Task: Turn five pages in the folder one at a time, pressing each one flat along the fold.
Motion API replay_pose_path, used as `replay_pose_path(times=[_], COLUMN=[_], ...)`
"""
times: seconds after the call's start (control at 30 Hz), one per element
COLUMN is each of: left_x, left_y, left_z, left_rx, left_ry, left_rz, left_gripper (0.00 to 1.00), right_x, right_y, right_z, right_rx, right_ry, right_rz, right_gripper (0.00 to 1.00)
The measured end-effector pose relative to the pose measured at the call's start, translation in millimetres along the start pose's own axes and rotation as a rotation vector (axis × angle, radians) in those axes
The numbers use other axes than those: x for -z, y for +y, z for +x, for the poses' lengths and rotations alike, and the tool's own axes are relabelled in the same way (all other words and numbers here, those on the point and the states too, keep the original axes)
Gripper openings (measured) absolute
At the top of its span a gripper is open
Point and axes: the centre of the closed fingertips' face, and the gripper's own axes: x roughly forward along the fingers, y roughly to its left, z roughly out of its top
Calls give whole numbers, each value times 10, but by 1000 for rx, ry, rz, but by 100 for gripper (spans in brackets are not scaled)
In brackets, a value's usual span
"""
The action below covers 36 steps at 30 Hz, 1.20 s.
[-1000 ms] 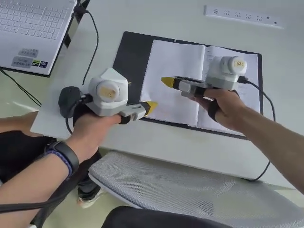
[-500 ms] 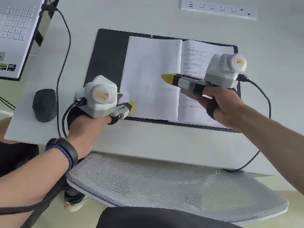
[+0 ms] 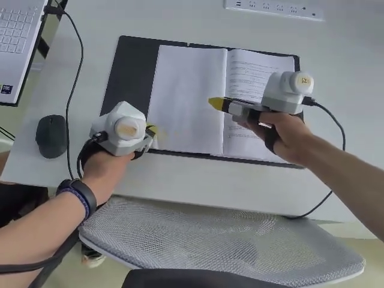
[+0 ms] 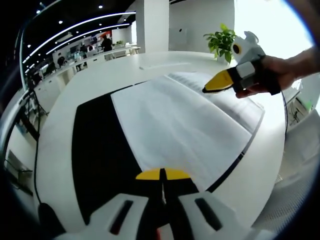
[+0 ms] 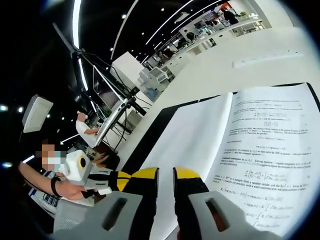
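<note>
In the head view, one folder (image 3: 129, 72) lies open on the white table (image 3: 360, 72). It shows two pages, a blank page (image 3: 186, 96) on the left and a printed page (image 3: 255, 78) on the right. The left hand (image 3: 105, 165) holds the left gripper (image 3: 150, 132) low at the folder's near left corner. The right hand (image 3: 282, 135) levels the right gripper (image 3: 215, 104) over the blank page, near the fold. One mouse (image 3: 51, 136), one laptop (image 3: 15, 42) and one power strip (image 3: 273, 9) sit around.

In the left gripper view, the gripper's own yellow tips (image 4: 162, 174) are pressed together over the black cover (image 4: 100, 150), with the other gripper (image 4: 215, 84) above the page.

In the right gripper view, the gripper's own tips (image 5: 166, 175) stand slightly parted and hold nothing above the fold, with the left gripper (image 5: 121, 181) just beside them.
</note>
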Motion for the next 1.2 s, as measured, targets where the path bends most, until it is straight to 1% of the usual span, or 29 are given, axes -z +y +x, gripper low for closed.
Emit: replay_pose_path(times=[0.07,0.17,0.37,0.5,0.57,0.6,0.63,0.67,0.7,0.8,0.87,0.93,1.0,1.07,1.2], left_x=[-2,-4,-5,-6,-5,-5,-6,-5,-6,-3,-2,-2,-2,-2,10], left_y=[5,15,24,31,34,33,35,36,41,45,45,42,41,40,51], left_z=[2,10,24,31,35,36,37,39,41,45,46,45,45,45,59], left_rx=[-2,0,9,12,11,10,9,8,8,8,8,8,11,14,19], left_ry=[-3,-6,-7,-7,-6,-6,-6,-7,-8,-13,-15,-15,-14,-11,-7], left_rz=[-11,-27,-32,-36,-32,-30,-27,-28,-32,-38,-37,-37,-34,-31,-22], left_gripper=[0,0,0,0,0,0,0,0,0,0,0,0,0,0,0], right_x=[18,20,0,-8,11,52,71,43,39,44,24,-18,-97,-162,-372], right_y=[7,-33,-159,-243,-292,-337,-348,-315,-316,-322,-322,-344,-392,-421,-563], right_z=[-3,3,37,52,61,62,57,48,48,49,55,69,102,143,242], right_rx=[-10,-23,-32,-40,-41,-35,-48,-85,-95,-110,-125,-128,-123,-131,-101], right_ry=[15,29,56,62,71,87,86,63,59,62,55,41,18,12,-27], right_rz=[-1,-9,-28,-25,-27,-35,-37,19,40,8,11,15,24,29,34], right_gripper=[6,1,0,0,0,0,0,0,0,0,0,0,0,0,0])
